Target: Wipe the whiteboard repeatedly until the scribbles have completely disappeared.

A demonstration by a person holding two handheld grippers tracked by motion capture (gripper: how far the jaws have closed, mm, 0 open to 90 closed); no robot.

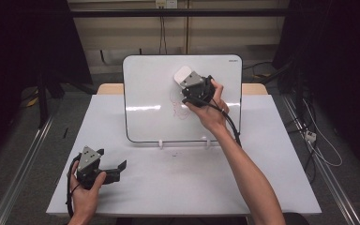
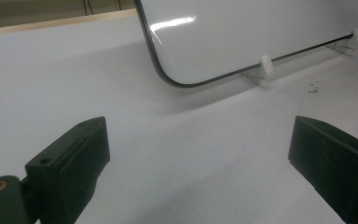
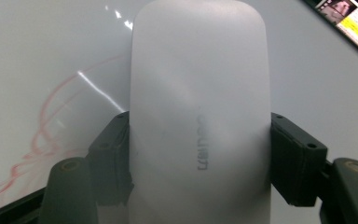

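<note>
A whiteboard (image 1: 145, 93) stands propped on two small clear feet (image 2: 266, 65) at the far middle of a white table (image 1: 178, 183); all positions below are given relative to this board. The right gripper (image 1: 186, 80) is raised against the board's upper middle face, its two black jaws clamped on the long sides of a white eraser (image 3: 199, 116), which projects beyond the jaw tips toward the board surface. Faint red marker traces (image 1: 177, 107) lie on the board just below and to the left of the eraser; whether the eraser's underside is touching the board cannot be told.

The eraser appears to be a light, rigid plastic shell with smooth, rounded flanks and a soft wiping pad beneath, so it is judged easy to lift but inclined to slip or twist between hard pads when dragged under pressure. The present hold, across the narrow width at the rear half of the body, seems well chosen: it leaves the front free and keeps the flat underside facing the board. The board itself, leaning on slim feet, may shift or tip if pressed hard.

The left gripper (image 1: 113, 165) rests low over the table in front of the board's lower left corner, jaws spread wide and holding nothing.
</note>
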